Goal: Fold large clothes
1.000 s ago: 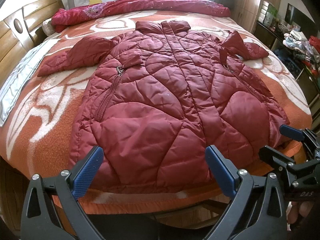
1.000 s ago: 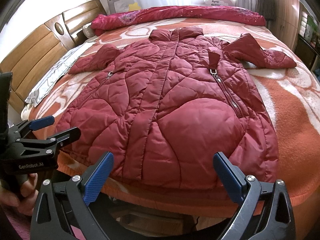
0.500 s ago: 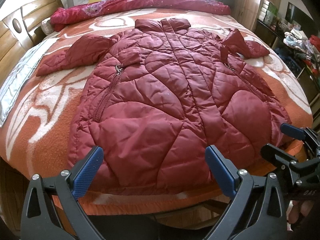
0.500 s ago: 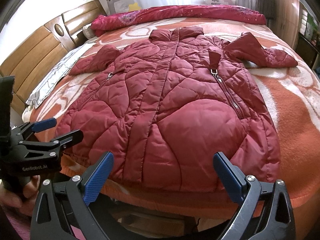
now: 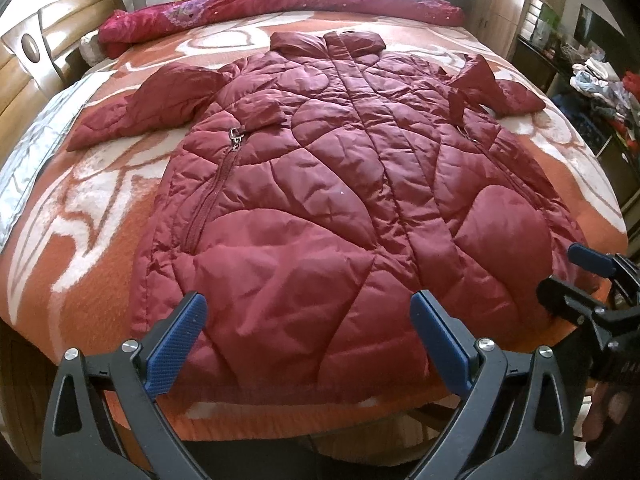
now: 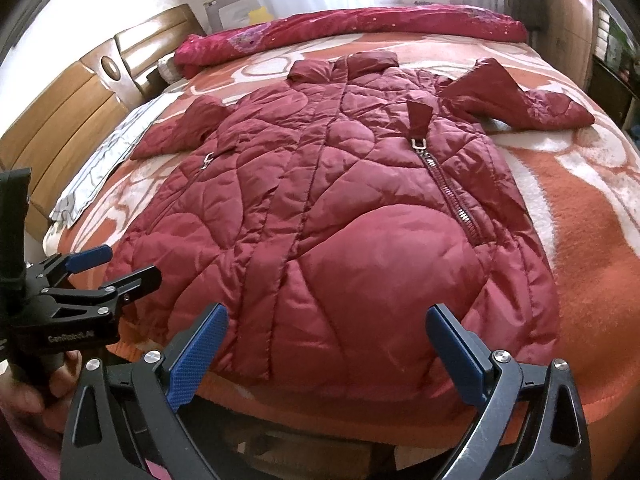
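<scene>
Since you've nudged both grippers closer to the coat [image 5: 328,200] hem, left gripper [image 5: 306,344] & right gripper [image 6: 326,356] spread wide, nothing pinched, folding hasn't started tbh.

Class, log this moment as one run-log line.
stage: before first fold | coat: flat on bed, unfolded | left gripper: open, empty, at hem | right gripper: open, empty, at hem

- My left gripper [image 5: 304,344] hangs with jaws spread wide at the 6 o'clock edge of the bed [image 5: 80,280]; nothing lies between them.
- My right gripper [image 6: 326,352] is likewise spread, free of the hem.
- The quilted coat [image 5: 340,184] fills the centre.
- Bare blanket at 9 o'clock and 3 o'clock gives passage.
- The rolled quilt [image 5: 280,8] blocks 12 o'clock; the headboard [image 6: 68,128] walls 10 o'clock.
</scene>
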### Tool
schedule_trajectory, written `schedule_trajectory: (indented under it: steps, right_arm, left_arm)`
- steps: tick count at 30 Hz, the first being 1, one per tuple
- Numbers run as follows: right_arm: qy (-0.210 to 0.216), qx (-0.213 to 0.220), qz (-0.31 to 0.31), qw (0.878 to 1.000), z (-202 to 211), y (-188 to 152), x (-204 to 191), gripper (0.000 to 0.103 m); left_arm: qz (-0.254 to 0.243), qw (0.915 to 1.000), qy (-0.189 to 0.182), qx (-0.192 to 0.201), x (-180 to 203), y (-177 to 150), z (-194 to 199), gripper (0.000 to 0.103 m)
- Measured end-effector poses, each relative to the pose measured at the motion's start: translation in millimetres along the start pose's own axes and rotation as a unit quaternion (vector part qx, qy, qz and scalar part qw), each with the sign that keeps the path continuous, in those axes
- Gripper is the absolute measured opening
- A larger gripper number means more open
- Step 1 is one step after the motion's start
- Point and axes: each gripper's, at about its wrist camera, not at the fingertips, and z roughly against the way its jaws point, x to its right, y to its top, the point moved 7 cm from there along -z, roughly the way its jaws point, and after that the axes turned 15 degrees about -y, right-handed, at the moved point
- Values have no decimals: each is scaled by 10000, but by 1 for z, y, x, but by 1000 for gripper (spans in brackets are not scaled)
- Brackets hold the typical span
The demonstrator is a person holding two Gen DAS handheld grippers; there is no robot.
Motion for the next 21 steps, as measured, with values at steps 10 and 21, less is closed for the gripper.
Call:
schedule_trajectory:
  steps: [10, 21]
  right_arm:
    - [-185, 805, -251, 9963, -3, 36, 36, 100]
    - [442, 105, -1285, 9907, -30, 66, 98, 100]
  left_arm:
    - [142, 9992, -310, 212, -5, 26, -13, 102]
    - [76, 9997, -101, 215, -14, 58, -29, 102]
